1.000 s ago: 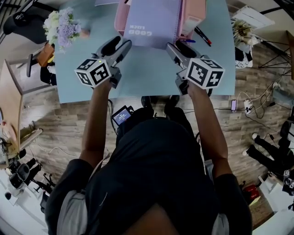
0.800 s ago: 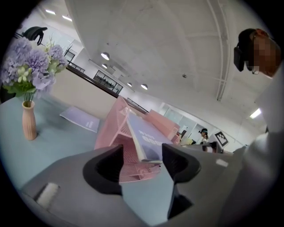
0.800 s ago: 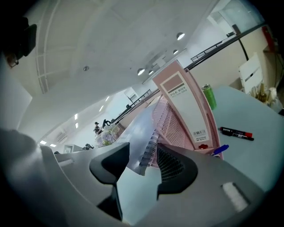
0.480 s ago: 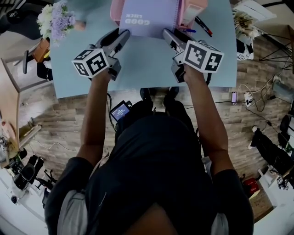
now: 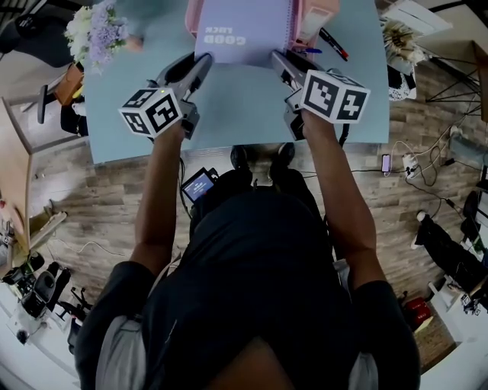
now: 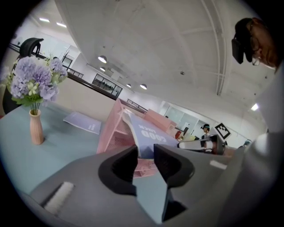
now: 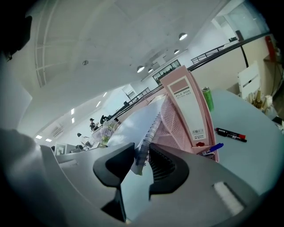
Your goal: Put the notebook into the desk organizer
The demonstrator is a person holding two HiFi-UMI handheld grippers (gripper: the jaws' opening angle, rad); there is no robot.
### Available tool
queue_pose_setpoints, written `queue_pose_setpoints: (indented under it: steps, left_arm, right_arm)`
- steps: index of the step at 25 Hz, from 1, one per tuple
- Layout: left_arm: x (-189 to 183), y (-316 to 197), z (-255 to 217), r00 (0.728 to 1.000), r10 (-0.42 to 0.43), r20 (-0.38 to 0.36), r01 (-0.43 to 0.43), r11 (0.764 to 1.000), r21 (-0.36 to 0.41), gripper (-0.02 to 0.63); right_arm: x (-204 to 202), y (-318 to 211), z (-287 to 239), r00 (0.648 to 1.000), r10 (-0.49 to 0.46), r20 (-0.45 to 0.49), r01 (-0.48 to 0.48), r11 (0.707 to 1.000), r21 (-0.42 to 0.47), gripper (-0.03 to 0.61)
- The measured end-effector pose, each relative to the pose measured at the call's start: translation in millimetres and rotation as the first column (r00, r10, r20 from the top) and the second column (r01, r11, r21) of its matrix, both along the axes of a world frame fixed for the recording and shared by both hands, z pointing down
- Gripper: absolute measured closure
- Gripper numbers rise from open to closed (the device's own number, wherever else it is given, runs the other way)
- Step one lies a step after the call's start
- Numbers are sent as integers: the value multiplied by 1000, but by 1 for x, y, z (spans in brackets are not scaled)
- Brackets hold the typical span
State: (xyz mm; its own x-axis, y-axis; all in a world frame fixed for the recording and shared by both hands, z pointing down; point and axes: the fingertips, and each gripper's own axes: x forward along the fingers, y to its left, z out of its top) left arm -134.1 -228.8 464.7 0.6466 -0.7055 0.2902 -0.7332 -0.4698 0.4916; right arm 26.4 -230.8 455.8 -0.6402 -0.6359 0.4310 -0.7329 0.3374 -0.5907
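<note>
My left claw (image 5: 204, 62) and right claw (image 5: 277, 58) have just been closing. Each pinches one near corner of the notebook (image 5: 248, 27), to guide it evenly where it leans, half inside the desk organizer (image 5: 192, 17).

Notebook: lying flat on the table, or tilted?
Tilted: in both gripper views the notebook slopes up against the pink desk organizer instead of lying on the table.

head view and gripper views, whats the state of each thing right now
desk organizer: upright on the table
notebook: closed, tilted against the desk organizer, near corners gripped
left gripper: just been closing, shut on the notebook's corner
right gripper: just been closing, shut on the notebook's spiral edge
flower vase: upright
marker: lying flat on the table
</note>
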Motion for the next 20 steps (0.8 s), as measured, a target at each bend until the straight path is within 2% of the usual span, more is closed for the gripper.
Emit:
queue_pose_setpoints:
  steps: [20]
  left_arm:
    - [9,60,-49,997,38,67,-45,993,110,442]
  right_arm:
    - [11,53,-54,999,-3,-37,8,991,135,477]
